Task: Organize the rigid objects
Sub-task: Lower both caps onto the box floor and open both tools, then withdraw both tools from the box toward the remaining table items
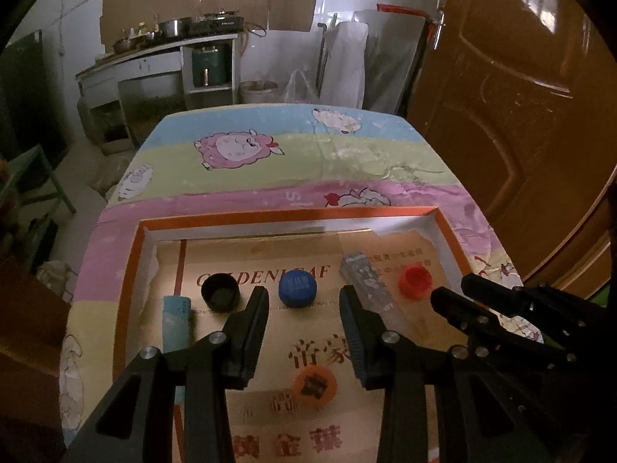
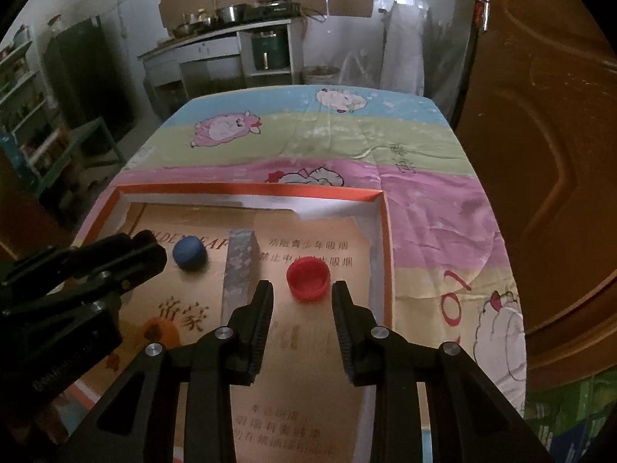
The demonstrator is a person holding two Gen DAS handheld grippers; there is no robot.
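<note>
A shallow box (image 1: pixel 451 231) lay on the cloth-covered counter (image 1: pixel 293 154), at its near end. Inside the box, along the far part, stood a row: a tube (image 1: pixel 176 324) at the left, then an upturned cap (image 1: pixel 219 294), a second cap (image 1: pixel 297 288), a long block (image 1: pixel 366 283) lying lengthwise, and a third cap (image 2: pixel 308 277) at the right, near the box's right wall. A fourth cap (image 1: pixel 314 385) sat nearer, in front of the second cap. Behind the counter stood a kitchen bench (image 2: pixel 216 44) with pots; a door (image 1: pixel 513 108) stood to the right.
</note>
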